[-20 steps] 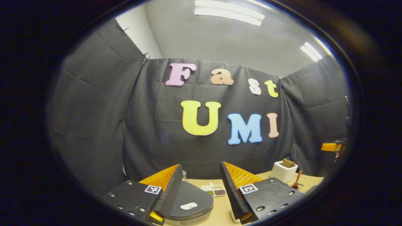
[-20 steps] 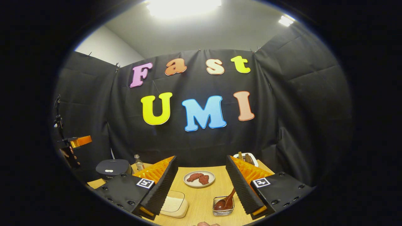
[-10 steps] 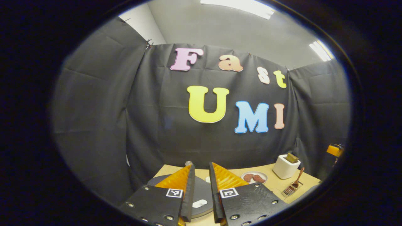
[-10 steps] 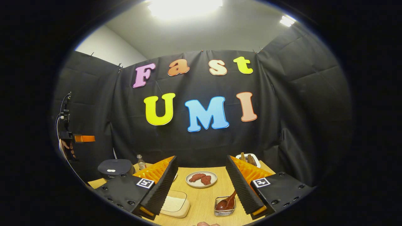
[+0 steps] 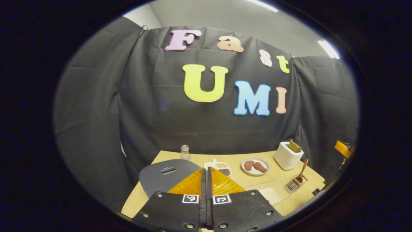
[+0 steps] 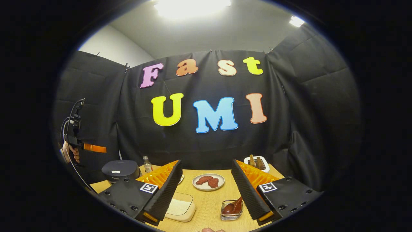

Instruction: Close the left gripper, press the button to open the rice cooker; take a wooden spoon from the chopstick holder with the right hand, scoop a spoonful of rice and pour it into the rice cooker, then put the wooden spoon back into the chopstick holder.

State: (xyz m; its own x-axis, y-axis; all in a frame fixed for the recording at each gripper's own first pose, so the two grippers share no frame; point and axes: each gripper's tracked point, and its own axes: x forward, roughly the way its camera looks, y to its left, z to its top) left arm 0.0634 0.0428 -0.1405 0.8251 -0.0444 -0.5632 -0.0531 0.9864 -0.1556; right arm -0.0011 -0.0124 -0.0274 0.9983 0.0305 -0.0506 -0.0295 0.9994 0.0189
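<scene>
The dark rice cooker (image 5: pixel 165 174) stands with its lid down just beyond my left gripper (image 5: pixel 206 170), whose fingers are shut together with nothing between them. In the right gripper view the rice cooker (image 6: pixel 120 170) shows its pale button (image 6: pixel 115 171), and the left gripper (image 6: pixel 96 148) hangs above it in a hand (image 6: pixel 72 154). A wooden spoon (image 6: pixel 236 204) leans in a small wire holder (image 6: pixel 230 215) just ahead of my right gripper (image 6: pixel 206 166), which is open and empty. A clear tray of rice (image 6: pixel 181 207) lies by its left finger.
On the wooden table (image 6: pixel 209 199) lie a plate of brown pieces (image 6: pixel 208 181), a small bottle (image 6: pixel 147 164) and a white holder with brown sticks (image 6: pixel 256 162). A divided dish of grains (image 5: pixel 220 167) sits behind the cooker. Black cloth walls close three sides.
My left gripper has gone from wide open to shut, and its view has tipped down over the cooker. The right gripper has barely moved.
</scene>
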